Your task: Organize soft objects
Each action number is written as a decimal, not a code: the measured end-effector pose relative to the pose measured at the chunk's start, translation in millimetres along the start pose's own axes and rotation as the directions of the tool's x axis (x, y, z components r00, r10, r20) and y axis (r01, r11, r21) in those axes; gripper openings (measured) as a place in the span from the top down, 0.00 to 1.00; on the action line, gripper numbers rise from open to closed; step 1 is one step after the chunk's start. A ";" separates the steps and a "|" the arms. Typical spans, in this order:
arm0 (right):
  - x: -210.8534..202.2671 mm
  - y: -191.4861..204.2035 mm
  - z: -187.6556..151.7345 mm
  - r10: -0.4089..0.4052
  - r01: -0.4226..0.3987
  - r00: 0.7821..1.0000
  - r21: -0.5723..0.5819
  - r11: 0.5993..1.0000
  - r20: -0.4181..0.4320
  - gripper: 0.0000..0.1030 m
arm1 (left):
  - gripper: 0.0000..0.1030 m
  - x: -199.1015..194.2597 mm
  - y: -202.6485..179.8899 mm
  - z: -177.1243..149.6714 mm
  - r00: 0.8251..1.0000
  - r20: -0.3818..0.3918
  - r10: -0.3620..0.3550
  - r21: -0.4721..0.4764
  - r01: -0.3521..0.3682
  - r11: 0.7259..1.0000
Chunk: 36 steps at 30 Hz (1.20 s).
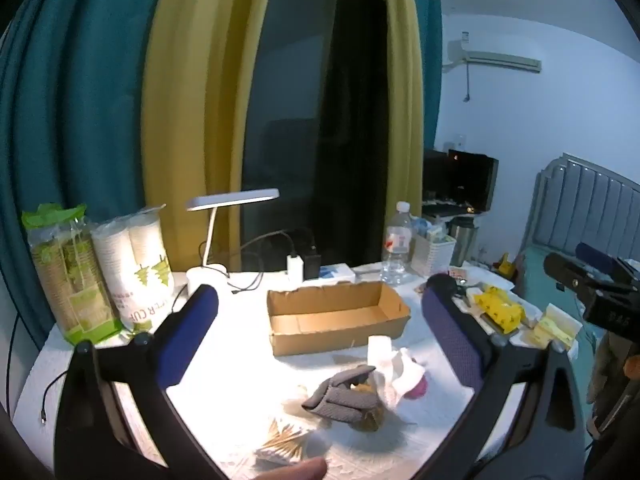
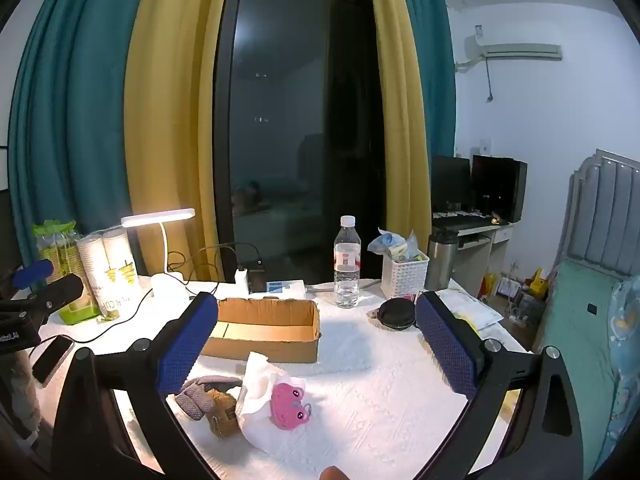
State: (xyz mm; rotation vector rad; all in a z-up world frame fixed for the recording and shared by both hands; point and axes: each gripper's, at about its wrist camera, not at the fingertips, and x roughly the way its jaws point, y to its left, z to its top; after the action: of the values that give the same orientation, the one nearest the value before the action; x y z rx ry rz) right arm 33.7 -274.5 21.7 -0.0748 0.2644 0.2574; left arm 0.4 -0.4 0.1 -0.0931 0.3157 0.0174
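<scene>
Both jaw sets spread wide, nothing between them: left gripper [image 1: 320, 340], right gripper [image 2: 316, 340]. Nearest, at 6 o'clock on the white table [image 2: 380, 400], the soft pile is unsorted: grey cloth [image 1: 344, 398], brown plush [image 2: 222, 410], white tissue [image 2: 256, 396], pink toy [image 2: 288, 406], all touching. Cotton swabs [image 1: 280, 446] sit nearer the left. Just beyond at 12 o'clock, cardboard box [image 1: 336, 320] looks empty. Judging by that, sorting hasn't started. Far at 2 o'clock, white basket [image 2: 404, 276] holds packets.
</scene>
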 end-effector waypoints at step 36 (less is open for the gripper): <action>-1.3 3.7 -3.3 0.026 -0.026 0.999 0.001 1.000 -0.024 0.02 | 0.01 -7.7 7.7 -5.8 1.000 0.016 0.015 0.001 -0.015 1.000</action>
State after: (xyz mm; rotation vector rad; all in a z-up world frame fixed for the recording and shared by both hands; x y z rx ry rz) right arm 30.7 -271.6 18.8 -0.0739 0.2897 0.2819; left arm -9.0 6.7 -3.7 -0.0897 0.3000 0.0333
